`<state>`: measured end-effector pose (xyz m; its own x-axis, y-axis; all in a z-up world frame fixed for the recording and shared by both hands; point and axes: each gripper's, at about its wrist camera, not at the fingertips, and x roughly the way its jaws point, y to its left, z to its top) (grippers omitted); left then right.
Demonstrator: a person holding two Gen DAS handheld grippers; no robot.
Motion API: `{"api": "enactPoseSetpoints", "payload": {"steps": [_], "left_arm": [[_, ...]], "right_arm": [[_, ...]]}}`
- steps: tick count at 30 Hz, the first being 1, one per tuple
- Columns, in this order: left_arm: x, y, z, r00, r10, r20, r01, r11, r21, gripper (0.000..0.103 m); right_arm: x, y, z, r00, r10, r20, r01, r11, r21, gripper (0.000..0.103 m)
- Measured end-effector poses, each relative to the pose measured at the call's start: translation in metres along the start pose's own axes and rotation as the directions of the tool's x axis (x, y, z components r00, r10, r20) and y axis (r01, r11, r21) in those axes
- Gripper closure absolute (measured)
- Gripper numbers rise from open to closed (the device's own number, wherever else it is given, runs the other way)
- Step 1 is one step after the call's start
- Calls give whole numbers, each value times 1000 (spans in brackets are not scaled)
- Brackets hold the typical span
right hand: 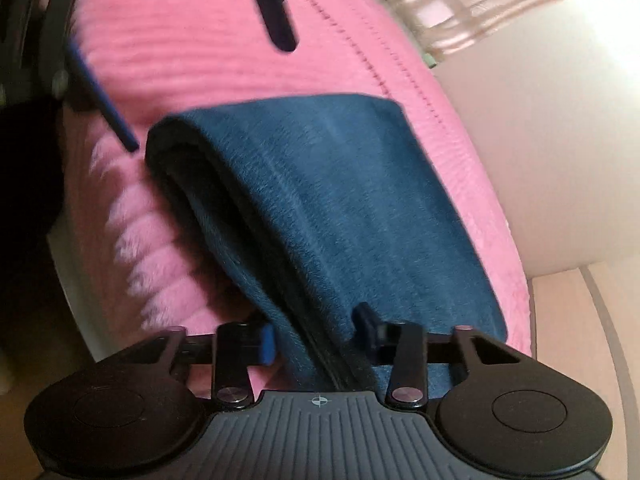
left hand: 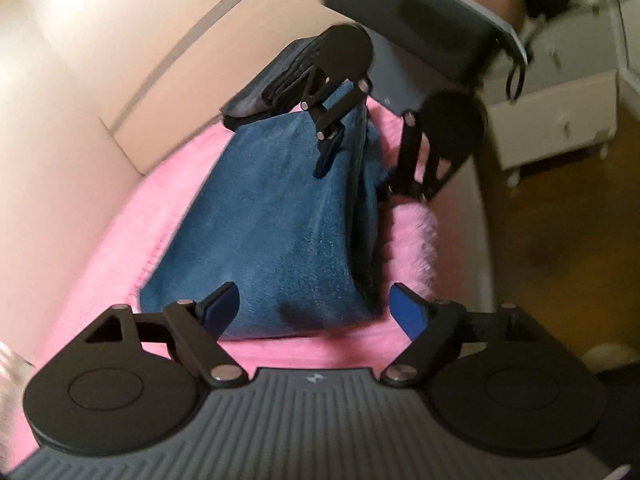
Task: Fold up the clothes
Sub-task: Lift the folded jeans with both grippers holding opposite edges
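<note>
A pink blanket (left hand: 100, 264) covers the bed, its fluffy fringe (right hand: 136, 248) hanging over the near side. On it lies a pair of folded blue jeans (left hand: 280, 220), layered edges stacked along one side, with a darker folded garment (left hand: 276, 80) just beyond their far end. A pale set of drawers (left hand: 556, 120) stands on the wooden floor beside the bed. The left gripper (left hand: 316, 312) hovers at the near end of the jeans, jaws spread wide, pads clear of the cloth. The right gripper (right hand: 316, 336) sits at the opposite end, its jaws narrowed around the jeans' layered edge, pads pressing the fabric from both sides.
</note>
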<state>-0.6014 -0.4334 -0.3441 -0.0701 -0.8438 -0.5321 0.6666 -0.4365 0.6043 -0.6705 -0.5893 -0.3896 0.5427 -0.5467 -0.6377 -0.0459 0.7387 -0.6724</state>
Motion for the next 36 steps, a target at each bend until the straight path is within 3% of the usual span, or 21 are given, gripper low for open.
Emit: {"api": "enactPoseSetpoints", "payload": {"steps": [6, 12, 16, 23, 26, 27, 28, 29, 30, 31, 32, 36], "left_arm": [[-6, -11, -1, 994, 111, 2, -110, 989, 103, 22], [-26, -4, -20, 965, 261, -14, -254, 951, 174, 17], [-29, 0, -39, 957, 286, -53, -269, 939, 213, 17], [6, -11, -48, 973, 226, -47, -199, 926, 321, 18], [21, -16, -42, 970, 239, -34, -211, 910, 357, 33], [24, -15, -40, 972, 230, -43, -199, 911, 362, 50], [26, -14, -39, 975, 216, -56, -181, 914, 364, 59], [27, -13, -38, 977, 202, -69, -163, 916, 366, 62], [26, -11, -37, 979, 190, -70, -152, 919, 365, 65], [23, -9, -36, 982, 178, -67, -142, 921, 363, 67], [21, -5, -34, 985, 160, -70, -126, 928, 352, 68], [15, 28, -15, 993, 61, -100, -37, 974, 225, 70]], "right_arm": [[-20, -21, 38, 997, -9, 73, 1, 994, 107, 77], [-25, 10, 99, 990, 37, 138, -51, 994, 96, 80], [-15, 45, 114, 990, 35, 138, -53, 990, 128, 80], [-19, 56, 117, 991, -23, 131, -8, 973, 231, 81], [-21, 62, 120, 990, -36, 134, 5, 975, 224, 81], [-24, 66, 117, 989, -48, 140, 15, 974, 226, 81], [-28, 72, 111, 987, -63, 146, 28, 973, 230, 80], [-33, 76, 105, 986, -85, 144, 50, 971, 234, 79], [-38, 80, 98, 984, -111, 137, 76, 968, 237, 69], [-43, 85, 92, 982, -136, 130, 102, 965, 241, 31], [-45, 87, 87, 981, -150, 122, 117, 962, 245, 6], [-39, 89, 71, 977, -202, 64, 184, 958, 221, 6]]}}
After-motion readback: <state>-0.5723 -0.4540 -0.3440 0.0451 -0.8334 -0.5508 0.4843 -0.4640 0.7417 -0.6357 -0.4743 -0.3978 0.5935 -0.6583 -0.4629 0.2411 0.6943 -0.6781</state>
